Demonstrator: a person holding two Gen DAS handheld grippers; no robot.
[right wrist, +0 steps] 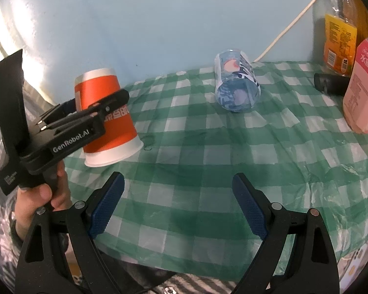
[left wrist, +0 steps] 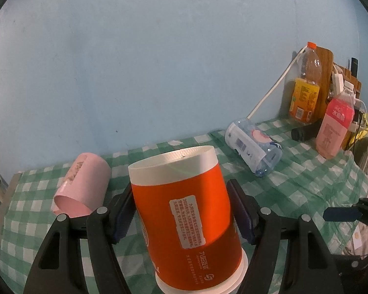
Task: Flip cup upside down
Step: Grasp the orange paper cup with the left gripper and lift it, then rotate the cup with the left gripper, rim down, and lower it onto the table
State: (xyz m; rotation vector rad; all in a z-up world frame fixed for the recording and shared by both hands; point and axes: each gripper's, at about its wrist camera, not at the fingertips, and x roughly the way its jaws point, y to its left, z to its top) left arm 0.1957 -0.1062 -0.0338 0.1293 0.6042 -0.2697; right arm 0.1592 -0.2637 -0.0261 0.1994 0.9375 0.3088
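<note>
An orange paper cup [left wrist: 184, 210] with white rims is upside down, its wide mouth at or just above the green checked cloth [left wrist: 306, 191] and its base up, tilted slightly. My left gripper [left wrist: 181, 213] is shut on its sides. In the right wrist view the cup [right wrist: 105, 120] sits at the left with the left gripper [right wrist: 85, 120] clamped around it. My right gripper [right wrist: 179, 205] is open and empty, low over the near part of the cloth [right wrist: 208, 161], to the right of the cup.
A pink cup [left wrist: 83, 183] lies on its side at the left. A clear bottle [left wrist: 252, 144] lies on its side behind; it also shows in the right wrist view [right wrist: 236, 83]. An orange-drink bottle [left wrist: 306, 83], a pink bottle [left wrist: 333, 127] and cables stand at the back right by the blue wall.
</note>
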